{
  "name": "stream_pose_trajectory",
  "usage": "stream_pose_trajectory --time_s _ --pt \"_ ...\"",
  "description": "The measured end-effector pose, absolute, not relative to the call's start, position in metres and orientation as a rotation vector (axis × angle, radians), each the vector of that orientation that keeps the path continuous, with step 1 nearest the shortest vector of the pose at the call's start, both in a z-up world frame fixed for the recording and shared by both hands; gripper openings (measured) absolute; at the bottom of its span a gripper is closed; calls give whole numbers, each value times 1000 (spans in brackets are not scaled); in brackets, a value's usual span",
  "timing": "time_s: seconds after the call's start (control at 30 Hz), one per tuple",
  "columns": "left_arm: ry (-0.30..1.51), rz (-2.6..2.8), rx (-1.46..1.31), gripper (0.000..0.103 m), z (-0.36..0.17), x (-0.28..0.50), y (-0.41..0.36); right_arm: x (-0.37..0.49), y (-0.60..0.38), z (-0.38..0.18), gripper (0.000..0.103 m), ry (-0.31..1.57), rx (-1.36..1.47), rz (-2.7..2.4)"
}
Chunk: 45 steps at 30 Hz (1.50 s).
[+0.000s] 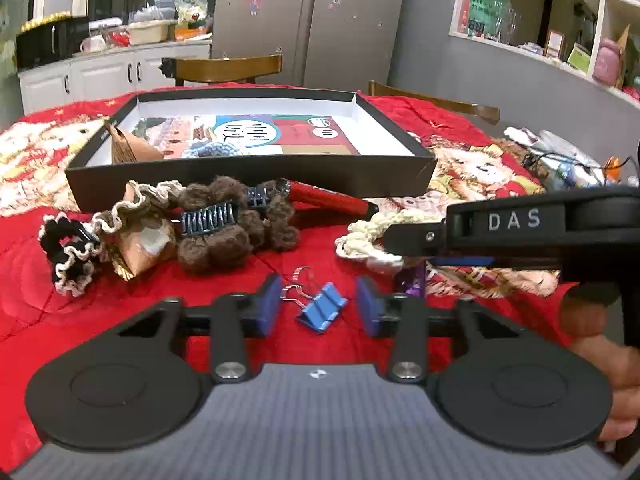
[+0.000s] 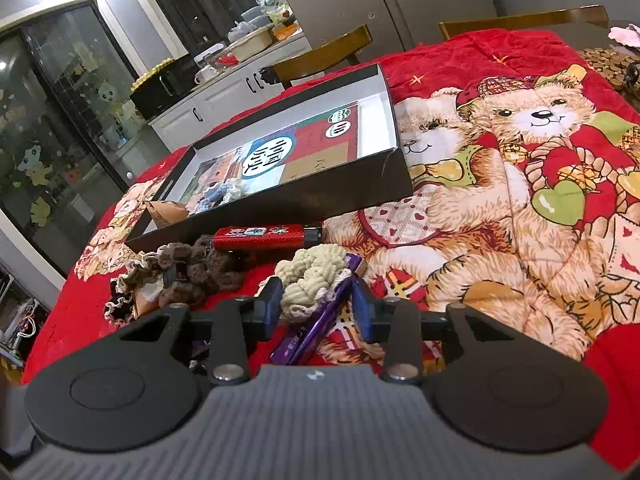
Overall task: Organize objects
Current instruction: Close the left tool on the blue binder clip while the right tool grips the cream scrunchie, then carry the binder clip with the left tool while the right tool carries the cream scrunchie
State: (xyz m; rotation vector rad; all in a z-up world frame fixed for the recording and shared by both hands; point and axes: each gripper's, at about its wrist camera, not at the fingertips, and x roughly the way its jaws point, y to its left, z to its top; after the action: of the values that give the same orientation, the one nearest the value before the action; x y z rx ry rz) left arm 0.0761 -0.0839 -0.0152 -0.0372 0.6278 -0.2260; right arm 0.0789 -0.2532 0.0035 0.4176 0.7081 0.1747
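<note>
Now the binder clip (image 1: pixel 322 307) lies between the spread left hand-held gripper (image 1: pixel 318 306) fingers.

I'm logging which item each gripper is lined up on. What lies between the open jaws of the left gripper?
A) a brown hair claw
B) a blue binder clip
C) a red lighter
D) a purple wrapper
B: in the left wrist view the blue binder clip lies on the red cloth between the open jaws of the left gripper, untouched by either pad.
</note>
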Motion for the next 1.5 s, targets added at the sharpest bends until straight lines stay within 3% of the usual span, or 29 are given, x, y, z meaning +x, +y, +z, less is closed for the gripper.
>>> stream_pose_trajectory --time_s 0.2,0.23,1.07,1.5 --pt "619 -242 -65 40 -15 75 -80 77 -258 8 24 702 437 171" --pt "616 -238 -63 40 -15 75 -80 76 -258 9 17 698 437 169" --pt "574 -201 -28 40 -12 66 -83 63 -274 24 14 564 541 153" --pt "395 -247 -29 40 7 45 -79 61 -282 28 14 490 586 175"
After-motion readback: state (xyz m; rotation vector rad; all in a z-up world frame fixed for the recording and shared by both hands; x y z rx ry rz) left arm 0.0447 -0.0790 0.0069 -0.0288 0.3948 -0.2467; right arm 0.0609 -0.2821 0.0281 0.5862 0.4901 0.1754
